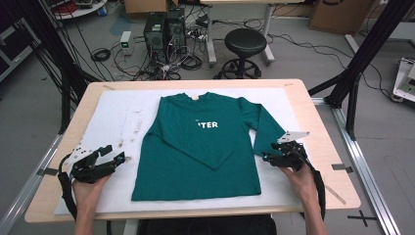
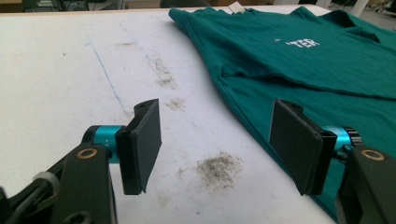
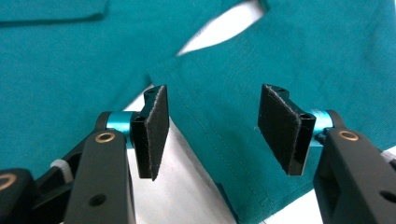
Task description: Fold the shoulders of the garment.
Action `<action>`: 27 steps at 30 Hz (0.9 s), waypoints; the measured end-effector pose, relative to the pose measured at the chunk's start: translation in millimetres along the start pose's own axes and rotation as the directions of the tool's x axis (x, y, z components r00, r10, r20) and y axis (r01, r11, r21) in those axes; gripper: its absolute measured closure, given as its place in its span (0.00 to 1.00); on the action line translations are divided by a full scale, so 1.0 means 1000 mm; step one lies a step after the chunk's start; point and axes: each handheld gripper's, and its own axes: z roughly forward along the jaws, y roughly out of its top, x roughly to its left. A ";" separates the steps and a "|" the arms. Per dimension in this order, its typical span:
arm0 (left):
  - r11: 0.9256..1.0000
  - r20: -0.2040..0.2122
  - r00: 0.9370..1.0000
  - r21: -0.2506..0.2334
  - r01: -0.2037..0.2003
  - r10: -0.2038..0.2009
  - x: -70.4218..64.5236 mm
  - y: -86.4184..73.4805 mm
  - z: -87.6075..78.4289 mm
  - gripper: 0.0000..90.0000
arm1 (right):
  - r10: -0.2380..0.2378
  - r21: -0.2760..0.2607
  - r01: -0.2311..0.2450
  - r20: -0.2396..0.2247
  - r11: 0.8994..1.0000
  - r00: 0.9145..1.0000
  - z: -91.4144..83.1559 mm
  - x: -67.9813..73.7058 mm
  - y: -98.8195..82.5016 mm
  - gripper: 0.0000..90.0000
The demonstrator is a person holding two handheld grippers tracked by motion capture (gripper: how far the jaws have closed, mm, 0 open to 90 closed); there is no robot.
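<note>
Your right gripper [image 3: 212, 135] has its 2 jaws apart, straddling the sleeve cuff [image 3: 219, 140] without pinching it. Your left gripper [image 2: 217, 144] gapes empty above the white mat [image 2: 70, 79], beside the green shirt [image 1: 200, 147] lying flat mid-table.

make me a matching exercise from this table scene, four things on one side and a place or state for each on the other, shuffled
Things:
1. green shirt
2. left gripper
3. right gripper
4. black stool

Places or states:
A. on the floor beyond the table
B. jaws open over the shirt's sleeve cuff
C. spread flat on the white mat
D. jaws open over bare, smudged mat beside the shirt

Pairs: 1-C, 2-D, 3-B, 4-A
</note>
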 end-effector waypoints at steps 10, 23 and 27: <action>1.000 -0.002 1.000 0.005 -0.005 0.005 -0.001 0.000 0.000 0.38 | -0.001 0.044 0.001 0.001 0.999 1.000 0.008 -0.001 0.000 0.61; 1.000 -0.006 1.000 0.007 -0.006 0.006 -0.001 0.000 0.001 0.38 | 0.099 -0.056 -0.098 0.014 0.994 0.995 -0.001 -0.008 0.003 0.97; 1.000 -0.002 1.000 0.009 -0.013 0.013 -0.001 0.000 0.001 0.38 | 0.112 -0.148 -0.112 -0.009 0.983 0.994 -0.017 0.003 0.015 0.97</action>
